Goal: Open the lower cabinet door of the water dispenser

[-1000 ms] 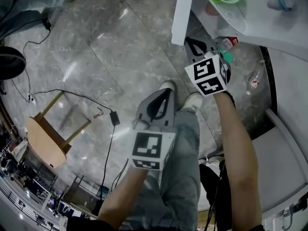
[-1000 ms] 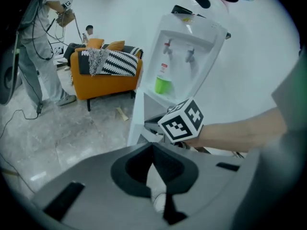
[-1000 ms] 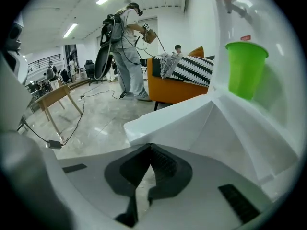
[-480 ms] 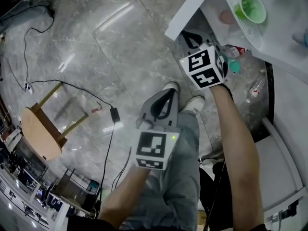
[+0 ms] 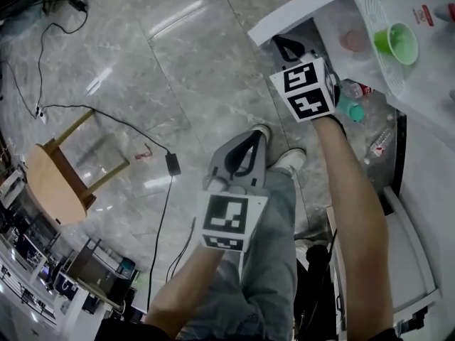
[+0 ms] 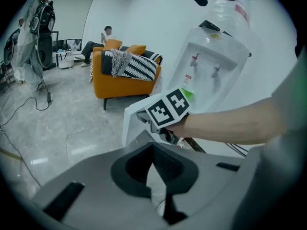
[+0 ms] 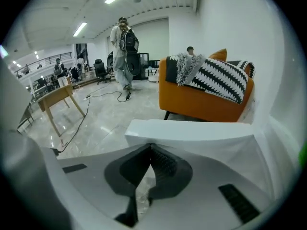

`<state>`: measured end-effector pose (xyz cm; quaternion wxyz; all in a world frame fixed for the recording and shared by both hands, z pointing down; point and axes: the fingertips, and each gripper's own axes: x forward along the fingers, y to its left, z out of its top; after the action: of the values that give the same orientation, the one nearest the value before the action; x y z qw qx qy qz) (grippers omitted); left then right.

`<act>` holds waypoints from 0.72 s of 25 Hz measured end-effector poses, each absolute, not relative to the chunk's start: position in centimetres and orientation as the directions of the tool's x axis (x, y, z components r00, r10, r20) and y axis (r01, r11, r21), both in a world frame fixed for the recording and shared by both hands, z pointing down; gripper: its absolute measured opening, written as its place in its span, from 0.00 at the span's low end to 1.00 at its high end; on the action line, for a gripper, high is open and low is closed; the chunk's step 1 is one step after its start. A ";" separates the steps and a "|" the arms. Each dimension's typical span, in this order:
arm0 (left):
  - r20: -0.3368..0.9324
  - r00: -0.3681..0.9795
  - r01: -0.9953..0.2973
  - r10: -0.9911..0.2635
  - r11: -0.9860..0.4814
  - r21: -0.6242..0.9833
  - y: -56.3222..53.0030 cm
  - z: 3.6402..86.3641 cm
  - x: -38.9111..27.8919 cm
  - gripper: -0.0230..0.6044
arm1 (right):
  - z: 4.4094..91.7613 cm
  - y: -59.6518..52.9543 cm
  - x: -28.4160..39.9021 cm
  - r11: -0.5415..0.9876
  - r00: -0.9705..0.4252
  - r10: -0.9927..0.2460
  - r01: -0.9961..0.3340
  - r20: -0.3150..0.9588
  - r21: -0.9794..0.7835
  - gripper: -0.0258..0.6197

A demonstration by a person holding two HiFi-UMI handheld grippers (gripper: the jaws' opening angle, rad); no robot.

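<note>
Left of the cabinet door (image 5: 298, 9) sit a stool (image 5: 50, 187) and cable (image 5: 146, 135).

grippers (image 5: 250, 139) (image 5: 286, 45): 2 | water dispenser (image 6: 216, 66): 1 | green cup (image 5: 396, 42): 1 | stool (image 5: 50, 183): 1 | sofa (image 7: 206, 102): 1

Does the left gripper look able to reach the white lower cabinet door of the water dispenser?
Probably yes: the white lower cabinet door stands unblocked ahead of the left gripper, though the right gripper crowds its edge.

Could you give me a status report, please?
Left gripper shut, empty. Right gripper shut, tips at edge of cabinet door. Door stands open. Nothing in the way.
</note>
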<state>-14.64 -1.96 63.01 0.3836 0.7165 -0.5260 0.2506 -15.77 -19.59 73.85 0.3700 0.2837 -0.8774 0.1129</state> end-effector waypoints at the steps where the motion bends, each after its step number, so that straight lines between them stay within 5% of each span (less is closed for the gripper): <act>1: 0.763 0.316 -0.947 -0.564 -0.143 0.286 -2.0 63.1 -15.0 0.05 | 73.9 -20.0 -16.1 0.815 -0.556 -0.425 -0.578 0.714 0.035 0.06; 18: 0.771 0.252 -0.957 -0.585 -0.030 0.290 -2.5 63.6 -21.0 0.05 | 74.1 -26.5 -21.3 0.734 -0.547 -0.471 -0.678 0.692 -0.037 0.06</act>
<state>-21.02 -2.47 63.64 0.4046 0.6800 -0.5667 0.2295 -21.27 -26.50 74.06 0.3413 0.3316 -0.8663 0.1521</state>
